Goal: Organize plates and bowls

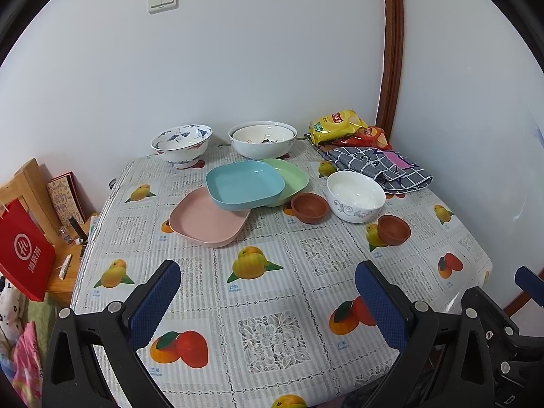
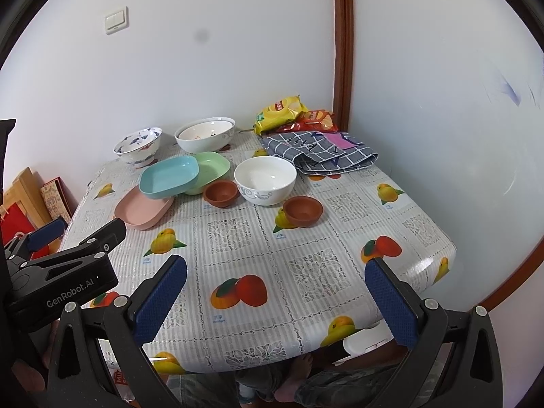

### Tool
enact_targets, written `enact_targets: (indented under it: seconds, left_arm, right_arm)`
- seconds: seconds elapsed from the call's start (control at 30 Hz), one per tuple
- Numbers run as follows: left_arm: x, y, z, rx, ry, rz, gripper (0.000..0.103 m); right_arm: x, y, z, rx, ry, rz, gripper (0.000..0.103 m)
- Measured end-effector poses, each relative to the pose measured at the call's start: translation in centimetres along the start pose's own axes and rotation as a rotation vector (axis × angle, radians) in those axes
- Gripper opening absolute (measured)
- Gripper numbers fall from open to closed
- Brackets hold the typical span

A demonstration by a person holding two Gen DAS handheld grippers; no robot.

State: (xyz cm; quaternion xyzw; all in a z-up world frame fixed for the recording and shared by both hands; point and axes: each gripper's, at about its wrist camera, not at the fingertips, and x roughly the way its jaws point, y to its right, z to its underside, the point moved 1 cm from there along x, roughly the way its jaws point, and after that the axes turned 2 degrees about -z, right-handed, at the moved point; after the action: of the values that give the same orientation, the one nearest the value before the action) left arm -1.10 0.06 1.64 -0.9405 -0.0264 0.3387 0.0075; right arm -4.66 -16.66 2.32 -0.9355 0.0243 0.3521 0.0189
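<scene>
The plates [image 1: 244, 187] lie overlapped mid-bench, ahead of our left tongs [image 1: 268, 301] and ahead-left of our right tongs [image 2: 277, 297], so the left is nearer. The bowls [image 1: 355, 195] sit just right of them. Both tongs hover level over the near bench [image 1: 272, 340] edge, spread apart and empty.

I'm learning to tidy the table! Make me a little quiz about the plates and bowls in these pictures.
1. True or false: the blue plate lies partly on top of the pink plate and the green plate.
2. How many small brown bowls stand on the table?
3. Pick one: the left tongs are A) open and empty, B) shut on a bowl.

Key: 1 true. 2 two, the other one sits nearer the table's right edge. 3 A.
</scene>
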Motion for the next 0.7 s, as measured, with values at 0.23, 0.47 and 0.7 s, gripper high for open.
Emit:
enact_targets:
  seconds: [0.23,0.47,0.7]
  left_arm:
    - [-0.07,-0.09,0.02,-0.001,0.002,0.001,0.103]
    - [-0.2,-0.12,0.0,-0.001,0.005,0.003,0.103]
    - [-0.33,-0.05,-0.07,-0.002,0.007,0.006,0.103]
  right_arm:
    - [-0.01,0.07,-0.07,0.001,-0.001,0.001,0.103]
    - [-0.06,0.1,-0.06,0.001,0.001,0.0,0.103]
    - [-0.18,0.26,-0.11,0.006,0.003,0.001,0.103]
